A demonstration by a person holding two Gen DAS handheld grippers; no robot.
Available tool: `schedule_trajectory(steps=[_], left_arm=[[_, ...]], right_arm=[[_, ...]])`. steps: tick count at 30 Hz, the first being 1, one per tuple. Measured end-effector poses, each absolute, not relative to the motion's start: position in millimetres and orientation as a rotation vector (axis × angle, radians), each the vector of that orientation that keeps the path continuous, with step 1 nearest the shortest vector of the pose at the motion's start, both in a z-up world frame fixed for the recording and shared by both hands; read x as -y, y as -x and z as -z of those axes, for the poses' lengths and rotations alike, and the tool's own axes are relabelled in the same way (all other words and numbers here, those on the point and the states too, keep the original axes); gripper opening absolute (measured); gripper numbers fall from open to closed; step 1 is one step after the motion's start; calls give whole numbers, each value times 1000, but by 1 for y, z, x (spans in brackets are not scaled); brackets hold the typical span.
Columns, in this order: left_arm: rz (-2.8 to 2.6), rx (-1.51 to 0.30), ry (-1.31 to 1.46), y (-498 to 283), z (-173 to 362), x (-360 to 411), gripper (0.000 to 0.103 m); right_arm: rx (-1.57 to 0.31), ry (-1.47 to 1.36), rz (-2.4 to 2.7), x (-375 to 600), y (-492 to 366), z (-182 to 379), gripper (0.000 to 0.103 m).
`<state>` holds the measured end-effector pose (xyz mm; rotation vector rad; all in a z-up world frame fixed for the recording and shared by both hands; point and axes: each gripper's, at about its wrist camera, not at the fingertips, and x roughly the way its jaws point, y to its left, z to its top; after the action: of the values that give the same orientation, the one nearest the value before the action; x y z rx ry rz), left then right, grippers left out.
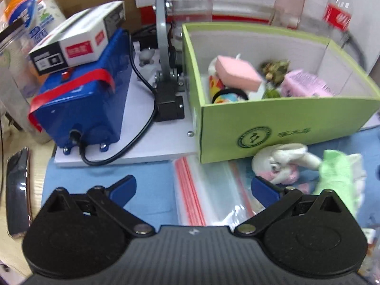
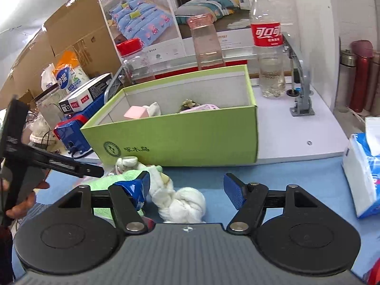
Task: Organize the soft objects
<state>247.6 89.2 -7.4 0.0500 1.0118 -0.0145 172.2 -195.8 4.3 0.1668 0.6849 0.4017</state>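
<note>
Right gripper (image 2: pixel 187 186): jaws apart, nothing clamped; a white knotted toy (image 2: pixel 182 203) lies on the blue mat (image 2: pixel 285 178) between the blue pads, closer to the left pad.
Left gripper (image 1: pixel 193 190): jaws wide apart, empty, hovering over a zip bag (image 1: pixel 209 190) on the mat.
Step in hand: judged as the reach for the next soft thing, with the right gripper lined up on the white toy and not yet closed on it.
Next move: likely close on the toy's bulky knot, lift it clear of the box wall, and release over the open box; the toy is limp, so loose ends may trail or catch on the rim.
Left to sort: the white toy, a green cloth (image 1: pixel 337 173) and a white and pink plush (image 1: pixel 282 163), all on the mat just in front of the box; the plush touches or nearly touches the box's front wall.
Box (image 1: pixel 285 125): green, open top, standing on a white board (image 2: pixel 296 130) behind the mat.
Box contents: a pink sponge (image 1: pixel 237 72), a pink pack (image 1: pixel 306 84), a colourful toy with a black band (image 1: pixel 225 95), and a brownish-green item (image 1: pixel 275 67) too blurred to name.
Room in box: the right end looks free.
Other containers: a cola bottle (image 2: pixel 269 47) with a little clear liquid, a red-lidded jar (image 2: pixel 135 61) and a clear pink-topped bottle (image 2: pixel 209 45) stand behind the box; not part of the sorting.
Bag: appears empty and flat.
</note>
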Motion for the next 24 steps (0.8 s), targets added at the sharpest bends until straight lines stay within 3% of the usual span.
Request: schedule_trajectory(steps=[3,14,19,24], left_arm=[[-19,-1044,-91,-255,22,-92,103],[-221,-1068,156,-199,35,-202,102],[-182,-1016,226,-192,19,-202,102],[-162,-969,167,-183,6,-182,102]], right_arm=[[-692,-171,-383,203,-174,0,55],[-711,-213,-504,181,-193,2,55],[-782,-69,-558,150,-213,1,55],[-797,-20,-366,192,-206,15,56]])
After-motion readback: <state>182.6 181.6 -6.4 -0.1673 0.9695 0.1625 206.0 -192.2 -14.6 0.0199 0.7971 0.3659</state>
